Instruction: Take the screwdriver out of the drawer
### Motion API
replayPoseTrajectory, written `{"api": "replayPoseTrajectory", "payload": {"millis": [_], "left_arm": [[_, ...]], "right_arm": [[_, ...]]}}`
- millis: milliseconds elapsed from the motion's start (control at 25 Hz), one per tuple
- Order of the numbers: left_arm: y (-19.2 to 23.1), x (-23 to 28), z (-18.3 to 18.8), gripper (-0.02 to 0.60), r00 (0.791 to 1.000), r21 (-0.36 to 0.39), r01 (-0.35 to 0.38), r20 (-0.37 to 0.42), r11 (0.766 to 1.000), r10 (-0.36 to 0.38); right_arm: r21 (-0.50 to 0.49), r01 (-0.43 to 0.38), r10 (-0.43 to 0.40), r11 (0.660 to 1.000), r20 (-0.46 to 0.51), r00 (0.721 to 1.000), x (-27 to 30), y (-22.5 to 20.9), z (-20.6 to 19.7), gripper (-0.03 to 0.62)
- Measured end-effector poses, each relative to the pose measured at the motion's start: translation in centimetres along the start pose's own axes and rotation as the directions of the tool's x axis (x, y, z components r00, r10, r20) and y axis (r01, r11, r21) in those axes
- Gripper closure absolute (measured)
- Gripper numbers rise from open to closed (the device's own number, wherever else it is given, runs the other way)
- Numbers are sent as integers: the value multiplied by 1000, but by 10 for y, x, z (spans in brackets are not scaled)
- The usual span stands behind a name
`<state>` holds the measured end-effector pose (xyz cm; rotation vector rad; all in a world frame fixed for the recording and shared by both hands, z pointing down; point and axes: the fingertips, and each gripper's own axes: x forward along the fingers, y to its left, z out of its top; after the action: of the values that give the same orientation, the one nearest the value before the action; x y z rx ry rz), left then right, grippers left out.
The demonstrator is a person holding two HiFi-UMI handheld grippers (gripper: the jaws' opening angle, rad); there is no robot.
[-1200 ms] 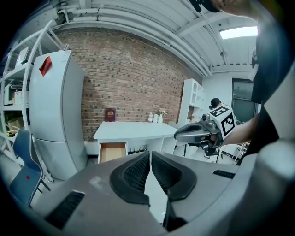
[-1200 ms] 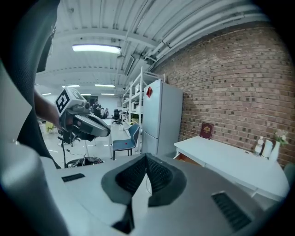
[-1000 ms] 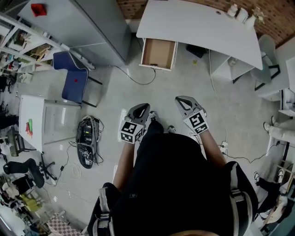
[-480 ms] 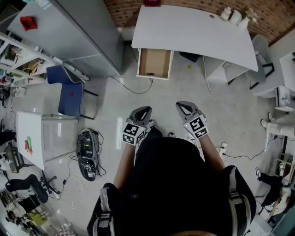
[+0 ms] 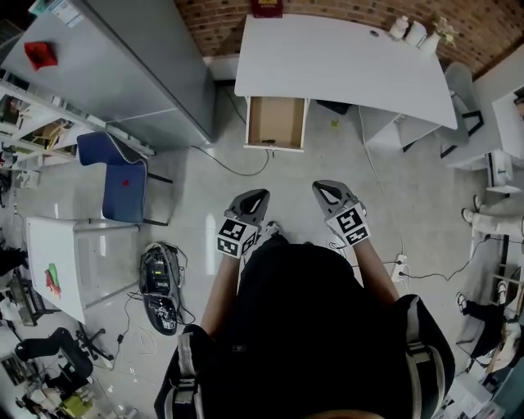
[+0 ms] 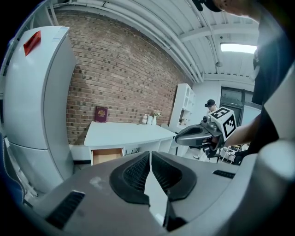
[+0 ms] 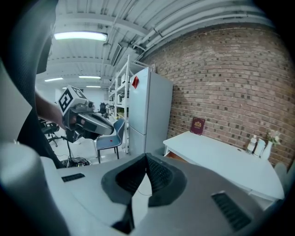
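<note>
Wooden drawer point(image 5: 277, 121) open under white desk point(image 5: 344, 61), well ahead | screwdriver not made out, presumably inside | left gripper point(image 5: 259, 196), right gripper point(image 5: 321, 188): jaws pressed together, empty | judged barely begun: approach, grasp, lift-out all remain.

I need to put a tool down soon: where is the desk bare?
Nearly the whole desk is bare, between the red book at its back edge and the bottles in the back right corner, the only crowded spot.

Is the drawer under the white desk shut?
No, the drawer is pulled out from the white desk, its brown inside showing from above.
</note>
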<state>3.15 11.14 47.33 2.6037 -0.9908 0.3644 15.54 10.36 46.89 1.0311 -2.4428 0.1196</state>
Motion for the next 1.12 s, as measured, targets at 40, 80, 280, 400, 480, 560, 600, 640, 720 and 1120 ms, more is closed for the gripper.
{"api": "replayPoseTrajectory", "payload": {"millis": [40, 80, 280, 400, 480, 560, 600, 640, 720, 1120], "left_arm": [[5, 0, 0, 558, 1000, 0, 6, -1, 1000, -6], [10, 1, 0, 558, 1000, 1, 11, -1, 1000, -11], [28, 2, 0, 558, 999, 7, 40, -6, 999, -40], [36, 1, 0, 558, 999, 5, 52, -2, 999, -52], [42, 1, 0, 558, 998, 7, 57, 0, 998, -57], [48, 1, -1, 558, 998, 11, 62, -2, 998, -62], [50, 1, -1, 558, 998, 12, 64, -3, 998, -64], [51, 1, 0, 558, 998, 12, 65, -3, 998, -65], [54, -1, 1, 558, 998, 11, 66, -2, 998, -66], [78, -6, 2, 558, 1000, -13, 28, -13, 1000, -28]], "right_arm": [[2, 6, -6, 1000, -2, 1000, 4, -1, 1, 537], [3, 11, -11, 1000, -4, 1000, 9, -1, 2, 537], [5, 33, -33, 999, -11, 999, 28, 0, 8, 537], [7, 43, -43, 999, -16, 999, 36, 0, 9, 537], [4, 55, -55, 998, -16, 998, 41, -3, 11, 537], [5, 67, -67, 998, -14, 998, 45, -6, 13, 537], [8, 73, -73, 997, -14, 997, 46, -8, 14, 537], [11, 78, -77, 997, -15, 997, 46, -9, 14, 537], [14, 84, -84, 996, -21, 996, 48, -12, 13, 537], [14, 55, -55, 998, -51, 997, 72, -20, 10, 537]]}}
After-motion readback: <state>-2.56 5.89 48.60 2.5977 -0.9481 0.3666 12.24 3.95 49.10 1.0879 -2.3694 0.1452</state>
